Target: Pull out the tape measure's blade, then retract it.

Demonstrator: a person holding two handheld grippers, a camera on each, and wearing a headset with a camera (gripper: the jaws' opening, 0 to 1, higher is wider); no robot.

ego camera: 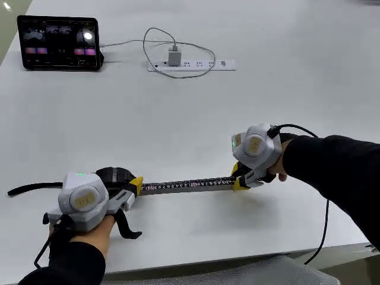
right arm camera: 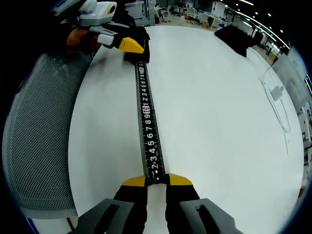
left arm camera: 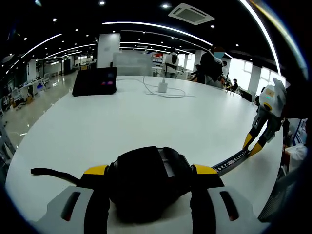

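Observation:
A black tape measure case (ego camera: 116, 177) rests on the white table at the lower left, and my left gripper (ego camera: 135, 185) is shut on it; in the left gripper view the case (left arm camera: 148, 180) sits between the yellow-tipped jaws. Its dark numbered blade (ego camera: 187, 185) runs right across the table, flat on the surface. My right gripper (ego camera: 240, 178) is shut on the blade's end. In the right gripper view the blade (right arm camera: 147, 117) stretches away from my right gripper (right arm camera: 156, 181) toward the case (right arm camera: 138, 43) and the left gripper (right arm camera: 127, 45).
A tablet (ego camera: 59, 43) stands at the back left, with a white power strip (ego camera: 193, 64) and looped cable beside it. A black strap (ego camera: 29, 188) trails left from the case. The table's front edge (ego camera: 237, 252) lies close below the grippers, with a mesh chair (right arm camera: 39, 131) beyond it.

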